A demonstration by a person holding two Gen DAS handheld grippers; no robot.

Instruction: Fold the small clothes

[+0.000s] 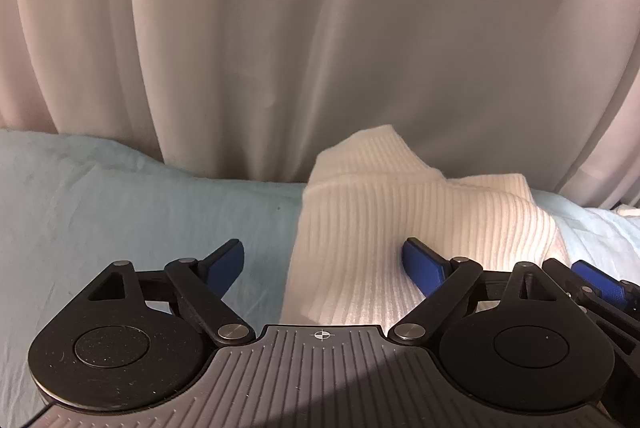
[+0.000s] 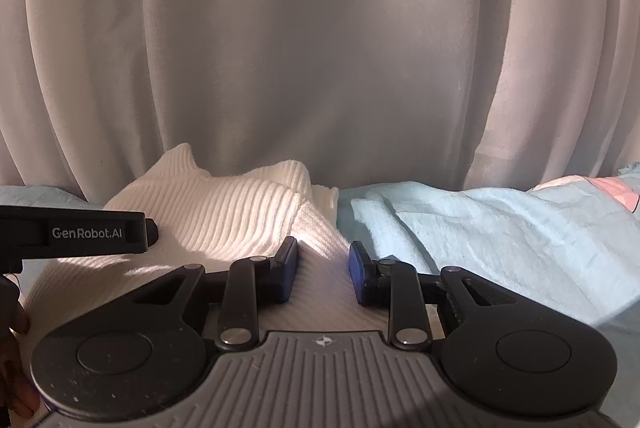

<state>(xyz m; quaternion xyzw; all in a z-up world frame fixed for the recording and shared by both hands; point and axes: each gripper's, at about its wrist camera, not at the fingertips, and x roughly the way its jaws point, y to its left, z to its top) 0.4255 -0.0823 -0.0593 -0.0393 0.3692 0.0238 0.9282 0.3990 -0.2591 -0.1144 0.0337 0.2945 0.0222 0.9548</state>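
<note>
On left claw (image 2: 76,232) housing, "GenRobot.AI" lettering, beside white ribbed garment (image 2: 224,212)

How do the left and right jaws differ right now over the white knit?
Left gripper: jaws spread wide, straddling the left edge of the white ribbed garment, one finger over the pale blue sheet, none pressing cloth.
Right gripper: jaws much narrower, with a ridge of the same garment between the pads; whether they pinch it is unclear.
Both point toward the curtain and have blue pads.
</note>
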